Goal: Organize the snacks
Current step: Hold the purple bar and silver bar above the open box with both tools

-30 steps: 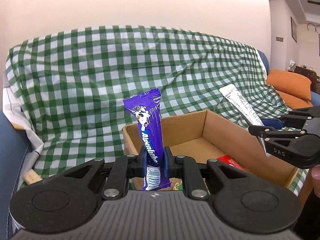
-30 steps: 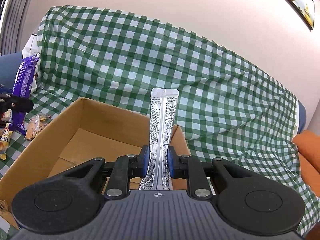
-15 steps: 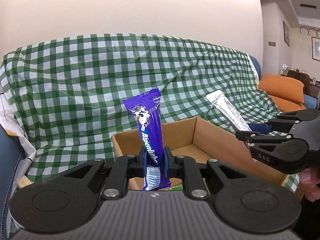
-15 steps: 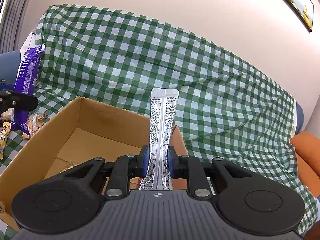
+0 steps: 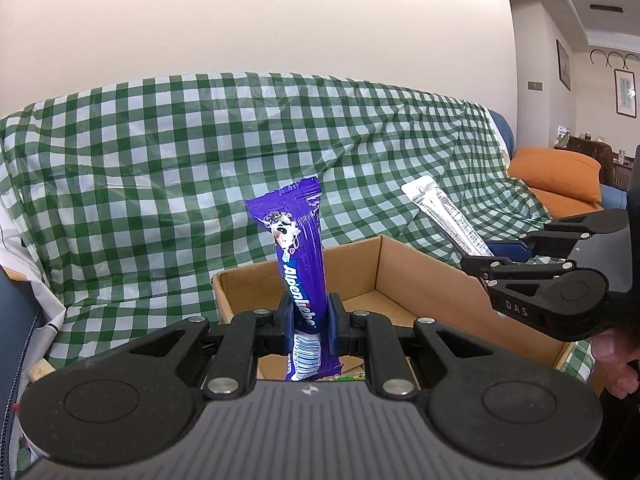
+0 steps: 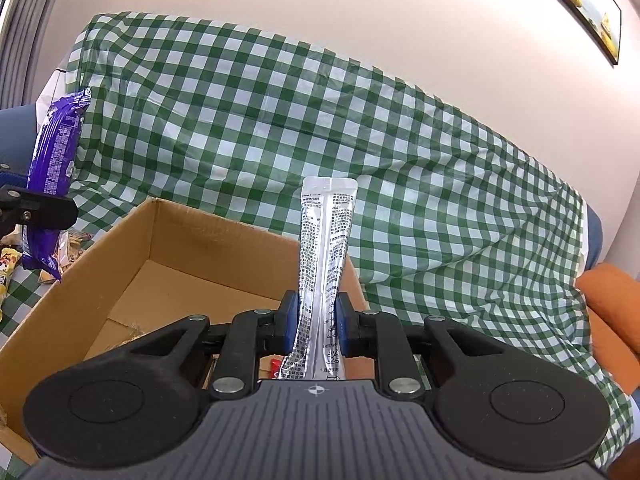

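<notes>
My left gripper (image 5: pixel 310 320) is shut on a purple Alpenliebe candy pack (image 5: pixel 298 264), which stands upright between the blue pads, above the near left edge of an open cardboard box (image 5: pixel 404 268). The right gripper (image 6: pixel 316 322) is shut on a silver stick sachet (image 6: pixel 326 248), also upright, over the box's (image 6: pixel 132 256) right side. In the left wrist view the right gripper (image 5: pixel 500 254) shows at the right with the silver sachet (image 5: pixel 444 216) slanting up from it. In the right wrist view the purple pack (image 6: pixel 52 168) appears at the far left.
A green-and-white checked cloth (image 5: pixel 160 160) covers the sofa behind and under the box. Loose snack packets (image 6: pixel 72 240) lie on the cloth left of the box. A red wrapper (image 6: pixel 276 368) shows inside the box. An orange cushion (image 5: pixel 560 172) sits at the right. Part of a hand (image 5: pixel 612 360) holds the right gripper.
The left wrist view has tilted up a little, so the box and sofa sit lower and further left in it. Both grippers keep their packs; the right view barely differs.
</notes>
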The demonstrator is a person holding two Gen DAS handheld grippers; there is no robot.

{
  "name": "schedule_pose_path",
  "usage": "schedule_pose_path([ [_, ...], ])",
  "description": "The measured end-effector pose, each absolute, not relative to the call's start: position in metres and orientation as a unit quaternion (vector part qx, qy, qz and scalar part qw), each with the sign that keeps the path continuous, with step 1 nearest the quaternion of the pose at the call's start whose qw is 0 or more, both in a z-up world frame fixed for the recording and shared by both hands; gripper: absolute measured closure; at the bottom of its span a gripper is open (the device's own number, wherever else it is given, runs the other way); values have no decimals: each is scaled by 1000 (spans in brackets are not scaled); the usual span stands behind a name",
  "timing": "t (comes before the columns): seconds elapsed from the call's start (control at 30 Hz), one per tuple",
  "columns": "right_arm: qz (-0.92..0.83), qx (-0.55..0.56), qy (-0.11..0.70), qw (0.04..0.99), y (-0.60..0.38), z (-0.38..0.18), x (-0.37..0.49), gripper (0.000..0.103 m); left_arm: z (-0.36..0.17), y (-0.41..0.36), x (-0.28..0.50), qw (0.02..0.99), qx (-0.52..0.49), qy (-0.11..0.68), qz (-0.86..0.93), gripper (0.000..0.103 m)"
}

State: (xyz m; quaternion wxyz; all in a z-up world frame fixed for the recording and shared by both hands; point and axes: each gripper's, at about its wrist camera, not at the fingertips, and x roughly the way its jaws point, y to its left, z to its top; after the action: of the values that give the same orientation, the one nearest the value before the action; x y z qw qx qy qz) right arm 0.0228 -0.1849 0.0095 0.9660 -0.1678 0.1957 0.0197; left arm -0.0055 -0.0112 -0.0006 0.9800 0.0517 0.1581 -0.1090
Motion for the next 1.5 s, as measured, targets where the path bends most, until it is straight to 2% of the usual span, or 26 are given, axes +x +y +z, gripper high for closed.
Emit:
schedule_pose_path([
  [1.5,9,-155,167,974,-190,12,16,82,-13,-44,0,974,91,145,-150,86],
])
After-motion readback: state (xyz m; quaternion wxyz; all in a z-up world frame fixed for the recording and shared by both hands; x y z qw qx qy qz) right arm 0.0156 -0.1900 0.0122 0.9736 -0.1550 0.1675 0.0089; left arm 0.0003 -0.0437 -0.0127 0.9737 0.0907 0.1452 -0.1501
